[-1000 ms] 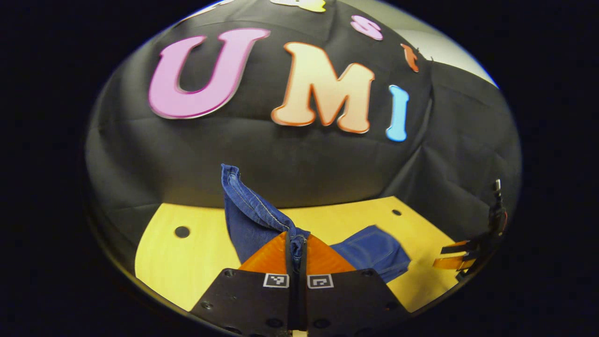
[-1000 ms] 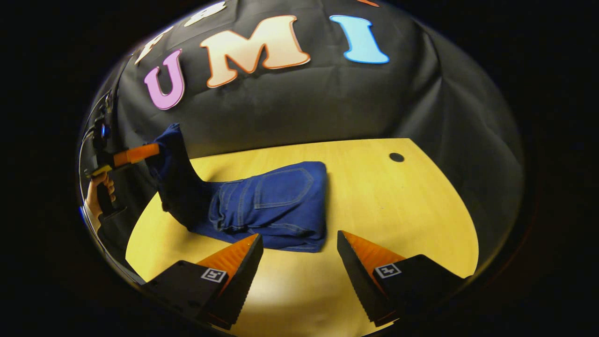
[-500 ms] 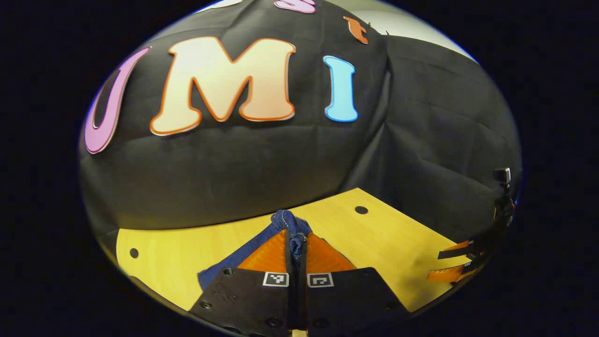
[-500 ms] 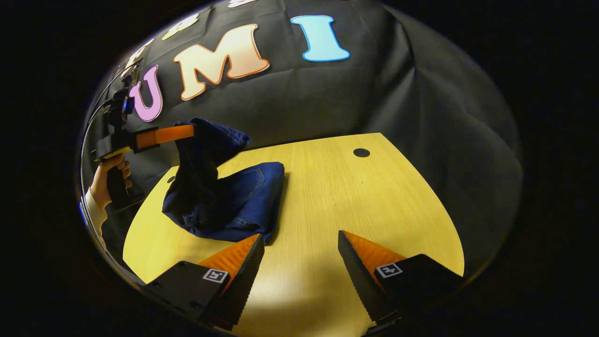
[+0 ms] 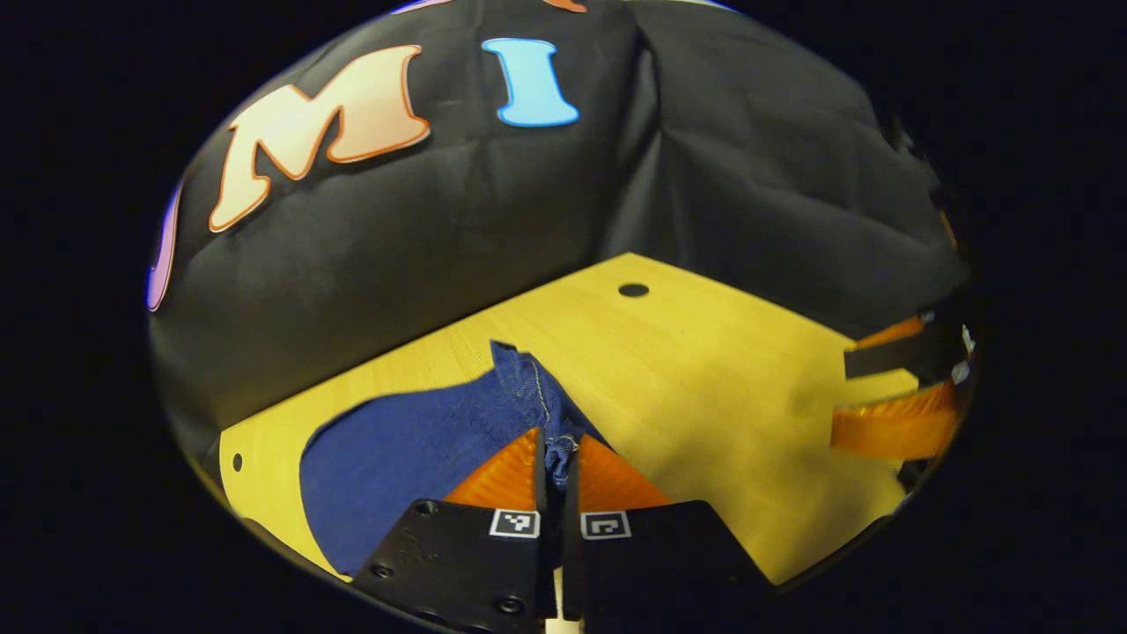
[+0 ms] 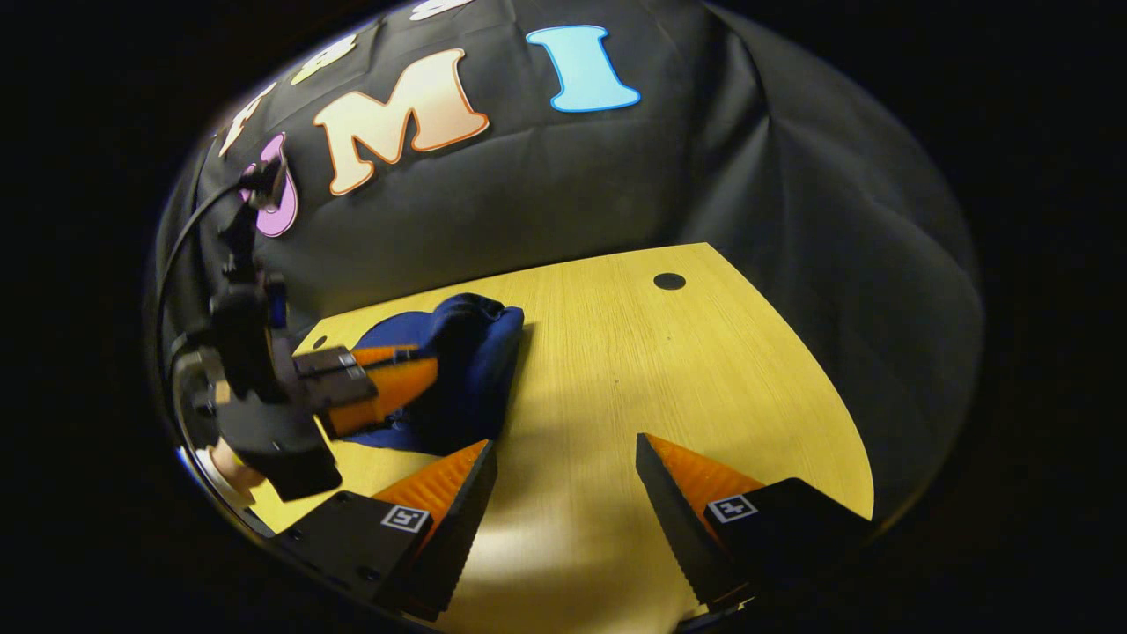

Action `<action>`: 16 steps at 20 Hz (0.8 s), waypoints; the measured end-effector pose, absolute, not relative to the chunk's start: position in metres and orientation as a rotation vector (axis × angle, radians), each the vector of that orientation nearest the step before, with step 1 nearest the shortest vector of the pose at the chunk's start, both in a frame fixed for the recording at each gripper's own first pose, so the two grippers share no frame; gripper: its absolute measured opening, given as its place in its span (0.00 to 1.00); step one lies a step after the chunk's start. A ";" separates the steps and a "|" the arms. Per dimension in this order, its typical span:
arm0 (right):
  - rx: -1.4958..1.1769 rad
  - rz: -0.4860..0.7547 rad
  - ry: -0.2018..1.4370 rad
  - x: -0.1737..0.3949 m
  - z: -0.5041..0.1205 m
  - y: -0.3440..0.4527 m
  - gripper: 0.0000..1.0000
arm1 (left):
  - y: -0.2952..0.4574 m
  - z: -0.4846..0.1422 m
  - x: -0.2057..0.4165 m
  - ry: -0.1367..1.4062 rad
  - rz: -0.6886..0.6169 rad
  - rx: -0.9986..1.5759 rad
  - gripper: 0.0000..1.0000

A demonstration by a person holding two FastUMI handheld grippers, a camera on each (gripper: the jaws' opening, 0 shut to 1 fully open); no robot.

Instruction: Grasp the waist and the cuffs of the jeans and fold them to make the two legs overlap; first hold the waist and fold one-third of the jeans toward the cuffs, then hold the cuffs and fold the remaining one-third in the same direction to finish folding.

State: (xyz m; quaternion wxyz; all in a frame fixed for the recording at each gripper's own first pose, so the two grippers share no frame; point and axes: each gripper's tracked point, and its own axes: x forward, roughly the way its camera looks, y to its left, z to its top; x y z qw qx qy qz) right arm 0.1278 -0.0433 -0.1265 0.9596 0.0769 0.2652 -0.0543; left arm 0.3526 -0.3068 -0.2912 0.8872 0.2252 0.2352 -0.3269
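Observation:
The dark blue jeans (image 6: 467,370) lie in a folded bundle on the yellow wooden table (image 6: 669,370), left of centre in the right gripper view. My left gripper (image 5: 556,458) is shut on the cuff end of the jeans (image 5: 414,449), low over the bundle; the denim spreads left of its fingers. From the right gripper view, the left gripper (image 6: 423,374) reaches over the bundle from the left. My right gripper (image 6: 563,467) stands open over bare table, just right of the jeans and holding nothing. It appears at the right edge of the left gripper view as the right gripper (image 5: 867,396).
The table has a round hole near its far edge (image 6: 669,281) and another at the left (image 5: 237,461). Black cloth walls close in the booth behind and to the right. A hand (image 6: 231,460) holds the left gripper's handle at the left edge.
My left gripper carried the raised cuffs to the right and down over the folded bundle; the jeans went from hanging upright to lying low and flat. The right gripper stayed open and almost still.

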 end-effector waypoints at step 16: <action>0.204 0.059 0.423 0.120 -0.091 0.041 0.94 | -0.155 -0.169 0.299 0.305 -0.332 0.135 0.95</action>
